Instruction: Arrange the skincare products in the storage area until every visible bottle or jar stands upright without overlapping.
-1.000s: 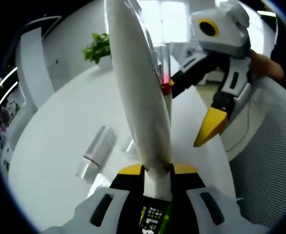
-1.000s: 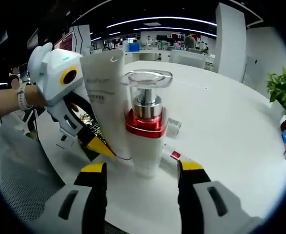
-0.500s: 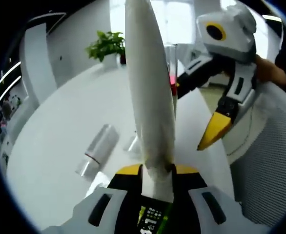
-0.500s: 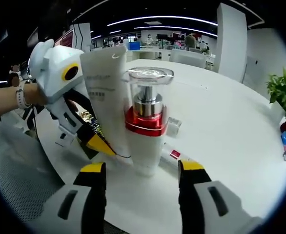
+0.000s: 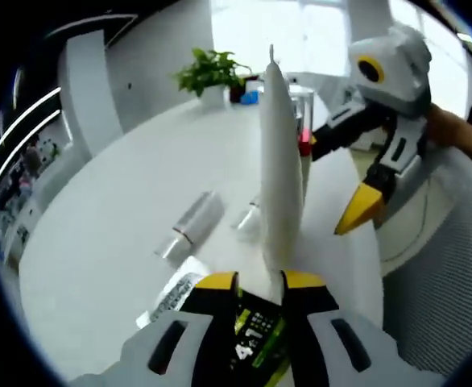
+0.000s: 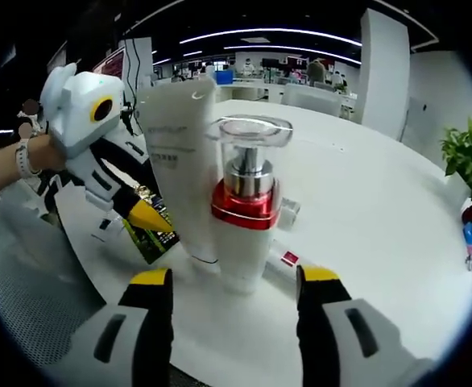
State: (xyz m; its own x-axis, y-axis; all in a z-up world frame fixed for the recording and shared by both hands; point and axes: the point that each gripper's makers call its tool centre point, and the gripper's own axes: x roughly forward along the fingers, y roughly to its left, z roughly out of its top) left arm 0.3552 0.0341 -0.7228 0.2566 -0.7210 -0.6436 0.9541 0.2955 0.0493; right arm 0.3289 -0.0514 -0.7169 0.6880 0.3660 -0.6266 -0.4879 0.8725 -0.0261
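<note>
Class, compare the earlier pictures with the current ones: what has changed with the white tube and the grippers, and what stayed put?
The left gripper has let go of the white tube and drawn back; the tube now stands beside the pump bottle. The right gripper stays open, and the silver bottle still lies on the table.

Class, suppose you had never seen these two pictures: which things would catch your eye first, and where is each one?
In the right gripper view, a pump bottle with a red collar and clear cap stands upright mid-table, close beside a tall white tube. In the left gripper view, that tube rises just ahead of the left gripper, and a silver bottle lies on its side on the white table.
</note>
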